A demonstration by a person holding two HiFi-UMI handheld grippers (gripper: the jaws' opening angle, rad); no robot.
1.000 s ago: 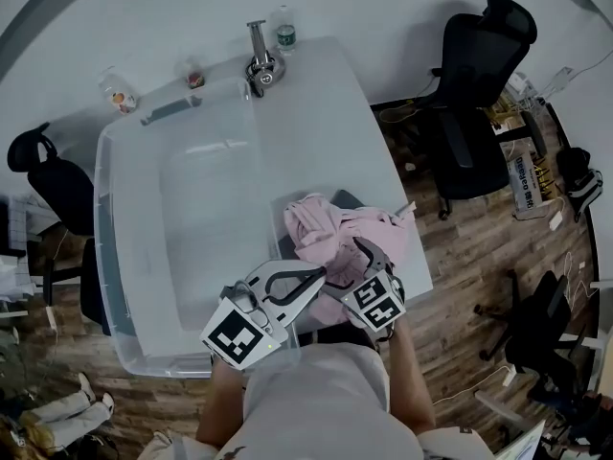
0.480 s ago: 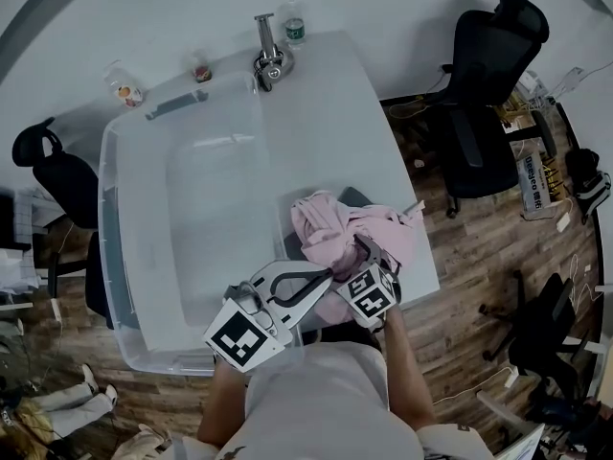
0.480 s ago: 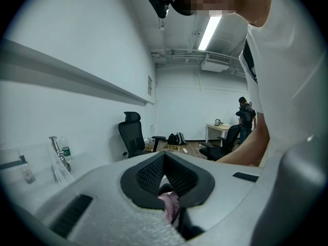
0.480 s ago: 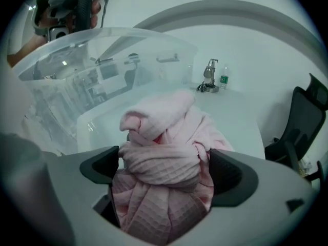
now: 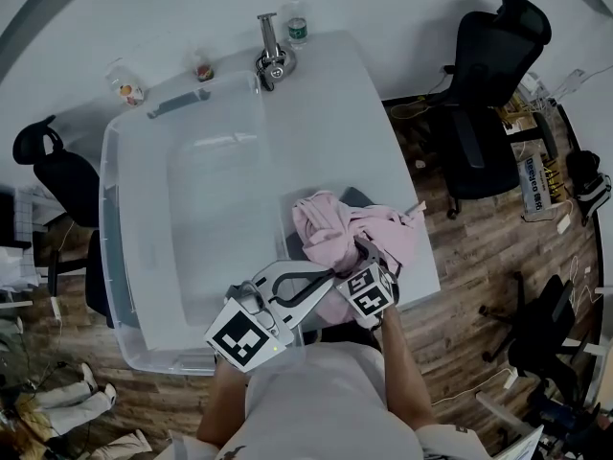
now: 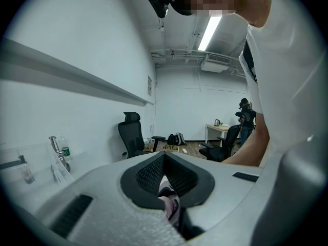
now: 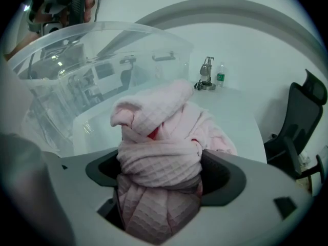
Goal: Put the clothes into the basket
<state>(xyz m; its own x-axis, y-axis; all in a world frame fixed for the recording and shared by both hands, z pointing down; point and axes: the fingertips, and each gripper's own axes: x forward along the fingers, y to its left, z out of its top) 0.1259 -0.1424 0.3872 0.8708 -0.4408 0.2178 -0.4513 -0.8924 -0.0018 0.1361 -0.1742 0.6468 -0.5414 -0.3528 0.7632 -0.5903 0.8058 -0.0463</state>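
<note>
A pile of pink waffle-knit clothes [image 5: 330, 226] lies on the white table [image 5: 326, 123], right of the big clear plastic basket [image 5: 110, 218]. My right gripper [image 5: 362, 254] reaches into the near side of the pile. Its jaws are closing, and a thick bunch of the pink clothes [image 7: 159, 137] fills the right gripper [image 7: 160, 176] from pad to pad, squeezed in at the waist. My left gripper [image 5: 321, 278] hovers by the basket's near right corner, beside the pile. The left gripper's [image 6: 164, 158] tips meet, with a scrap of pink showing behind them.
A metal clamp stand [image 5: 271, 60], a water bottle [image 5: 297, 29] and two small bottles [image 5: 124, 89] stand along the table's far edge. Black office chairs sit at the right [image 5: 488, 84] and left [image 5: 53, 175] on the wood floor. The basket wall [image 7: 77, 60] rises close at the left.
My right gripper has edged left into the pink pile and the cloth has gathered between its jaws. The left gripper has hardly moved.
</note>
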